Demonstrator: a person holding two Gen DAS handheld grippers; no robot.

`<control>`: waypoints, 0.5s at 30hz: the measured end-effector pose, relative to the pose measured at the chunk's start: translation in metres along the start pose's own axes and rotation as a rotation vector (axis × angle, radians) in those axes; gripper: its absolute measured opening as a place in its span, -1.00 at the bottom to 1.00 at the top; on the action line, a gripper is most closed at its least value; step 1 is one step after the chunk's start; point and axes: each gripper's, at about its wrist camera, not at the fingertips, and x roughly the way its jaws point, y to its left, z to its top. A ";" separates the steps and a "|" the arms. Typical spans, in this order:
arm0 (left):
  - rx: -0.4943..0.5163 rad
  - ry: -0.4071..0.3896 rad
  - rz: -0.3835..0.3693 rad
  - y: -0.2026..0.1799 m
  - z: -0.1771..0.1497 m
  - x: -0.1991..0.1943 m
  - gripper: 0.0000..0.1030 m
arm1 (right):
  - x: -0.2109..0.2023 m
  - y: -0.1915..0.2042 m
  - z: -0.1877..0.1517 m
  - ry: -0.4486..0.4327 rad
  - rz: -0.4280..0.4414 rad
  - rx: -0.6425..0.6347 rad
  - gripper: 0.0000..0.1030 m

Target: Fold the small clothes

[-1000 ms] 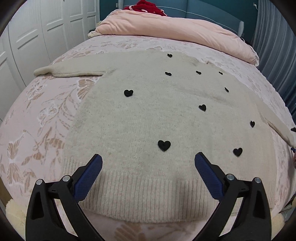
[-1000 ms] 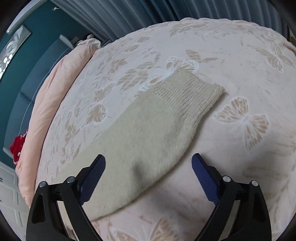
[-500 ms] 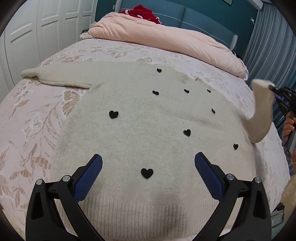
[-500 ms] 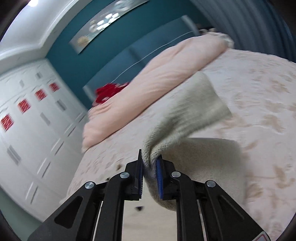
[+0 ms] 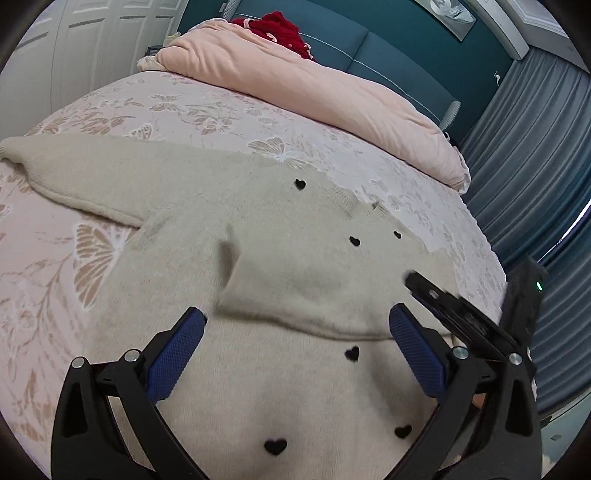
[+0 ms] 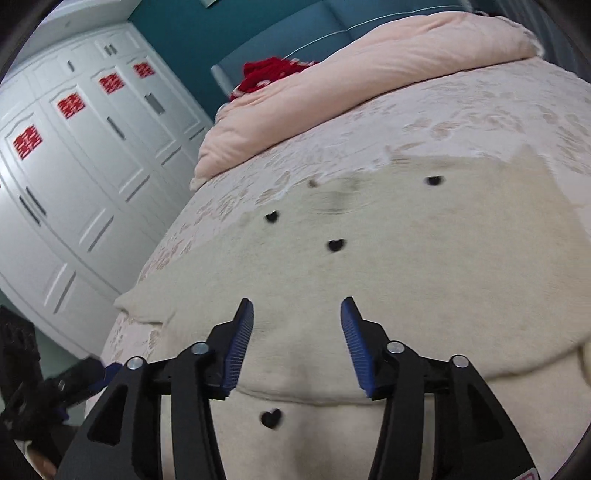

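inspecting the cream sweater [image 5: 258,369] flat on the bed [image 5: 184,107], one sleeve [image 5: 295,291] folded across, we judge it soft, limp; grip the other cuff. left gripper [image 5: 295,350] wide, empty; right gripper [image 6: 297,347] just opening, nothing between

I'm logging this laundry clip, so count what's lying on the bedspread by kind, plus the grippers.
Cream sweater: 1
Pink quilt: 1
Red garment: 1
Grippers: 2, left gripper and right gripper
Total: 5

Both wrist views, close above sweater [image 5: 280,258]
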 end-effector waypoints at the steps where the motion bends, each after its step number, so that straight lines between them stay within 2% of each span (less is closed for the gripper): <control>1: -0.006 0.016 -0.011 0.000 0.007 0.014 0.91 | -0.015 -0.019 -0.002 -0.019 -0.031 0.039 0.06; 3: -0.062 0.103 -0.007 0.006 0.014 0.051 0.91 | -0.041 -0.057 -0.007 -0.044 -0.094 0.127 0.09; 5: -0.173 0.194 0.001 0.018 0.012 0.083 0.91 | -0.059 -0.088 -0.011 -0.042 -0.144 0.193 0.09; 6: -0.232 0.212 0.004 0.024 0.009 0.093 0.90 | -0.063 -0.100 -0.013 -0.033 -0.163 0.214 0.09; 9: -0.273 0.161 0.010 0.022 0.008 0.092 0.87 | -0.065 -0.122 -0.018 -0.009 -0.160 0.254 0.10; 10: -0.275 0.152 0.005 0.019 0.008 0.091 0.78 | -0.063 -0.126 -0.018 -0.008 -0.143 0.273 0.12; 11: -0.277 0.144 -0.036 0.016 0.010 0.091 0.27 | -0.060 -0.129 -0.020 -0.012 -0.132 0.293 0.15; 12: -0.276 0.157 -0.119 0.014 0.013 0.094 -0.63 | -0.055 -0.129 -0.019 -0.018 -0.125 0.306 0.15; 13: -0.282 0.175 -0.218 0.011 0.018 0.099 -1.00 | -0.050 -0.129 -0.016 -0.023 -0.119 0.309 0.15; 14: -0.285 0.176 -0.265 0.006 0.026 0.101 -1.00 | -0.046 -0.127 -0.012 -0.036 -0.120 0.307 0.15; 15: -0.257 0.141 -0.254 -0.003 0.037 0.097 -1.00 | -0.042 -0.125 -0.006 -0.055 -0.124 0.304 0.06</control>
